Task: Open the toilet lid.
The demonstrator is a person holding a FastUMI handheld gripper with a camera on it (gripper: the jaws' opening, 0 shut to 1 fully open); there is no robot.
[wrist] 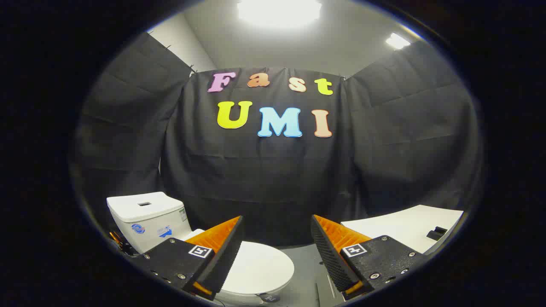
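A white toilet stands low on the left, below and ahead of my fingers. Its lid (pixel 260 266) lies flat and closed over the bowl, partly hidden behind my left finger (pixel 224 251). The white tank (pixel 147 219) rises behind it on the left. My gripper (pixel 277 247) hangs above the toilet with its fingers wide apart and nothing between them. The lid's rounded front edge shows in the gap between the fingers, some way below them.
A white tabletop (pixel 405 228) with a small black object (pixel 437 233) on it lies beyond my right finger. Black cloth walls close the booth behind and on both sides. Grey floor (pixel 305 273) shows between toilet and table.
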